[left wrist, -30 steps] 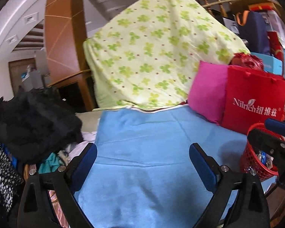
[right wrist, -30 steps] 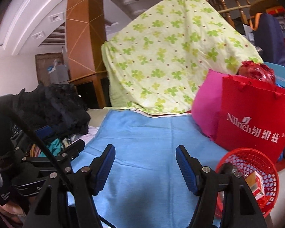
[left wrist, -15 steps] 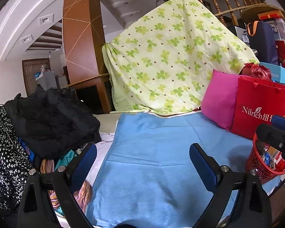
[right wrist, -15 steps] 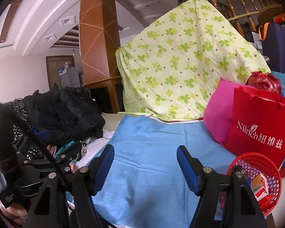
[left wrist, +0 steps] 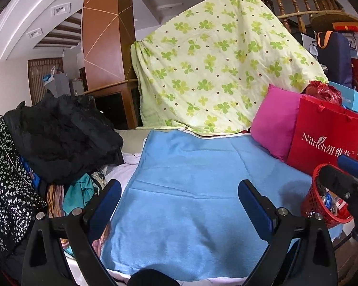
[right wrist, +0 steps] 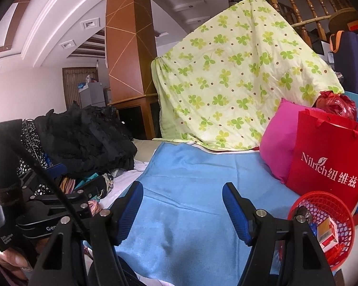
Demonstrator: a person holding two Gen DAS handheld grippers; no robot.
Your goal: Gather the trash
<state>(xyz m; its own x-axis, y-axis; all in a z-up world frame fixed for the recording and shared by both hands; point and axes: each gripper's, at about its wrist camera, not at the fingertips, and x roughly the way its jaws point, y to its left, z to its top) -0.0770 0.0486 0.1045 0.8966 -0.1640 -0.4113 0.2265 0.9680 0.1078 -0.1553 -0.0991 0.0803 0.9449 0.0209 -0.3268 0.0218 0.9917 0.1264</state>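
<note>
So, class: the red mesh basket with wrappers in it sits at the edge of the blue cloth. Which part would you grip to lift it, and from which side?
Grip the rim of the red basket on its near side, coming from above. The top is open and the mesh wall is thin, so one of the fingers can likely slip inside and one outside. The red bag crowds the far side.
</note>
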